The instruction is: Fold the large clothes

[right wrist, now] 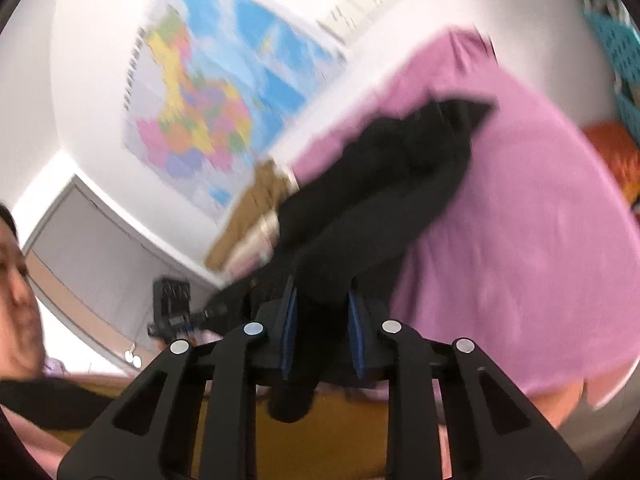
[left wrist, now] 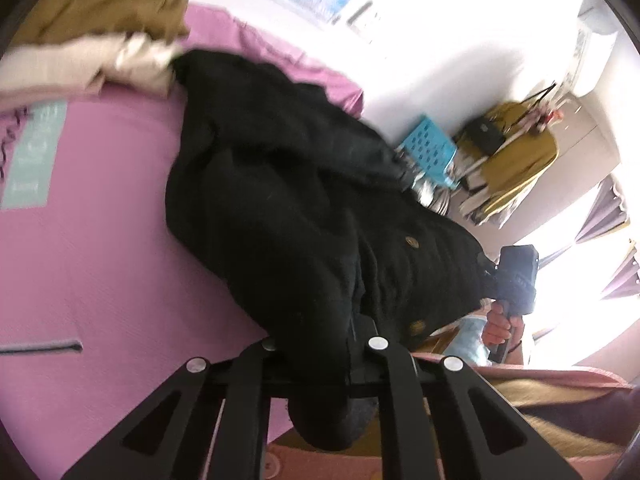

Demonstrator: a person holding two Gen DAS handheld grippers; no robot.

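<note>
A black coat [left wrist: 280, 184] with brown buttons [left wrist: 412, 242] lies across the pink bed sheet [left wrist: 100, 240], its near edge lifted. My left gripper [left wrist: 320, 340] is shut on that edge; cloth drapes over its fingers and hides the tips. In the right wrist view the same coat [right wrist: 380, 184] runs from the bed into my right gripper [right wrist: 322, 312], whose blue pads [right wrist: 288, 328] press on a bunched fold of it. The right gripper's body [left wrist: 516, 280], held by a hand [left wrist: 500, 324], shows at the coat's right end. The left gripper's body [right wrist: 172, 308] appears at lower left.
Tan [left wrist: 100, 0] and beige [left wrist: 80, 64] clothes are piled at the far end of the bed. A blue perforated basket [left wrist: 428, 152] and a yellow-draped chair [left wrist: 520, 152] stand beside it. A map [right wrist: 208, 100] hangs on the wall; a person is at the left edge.
</note>
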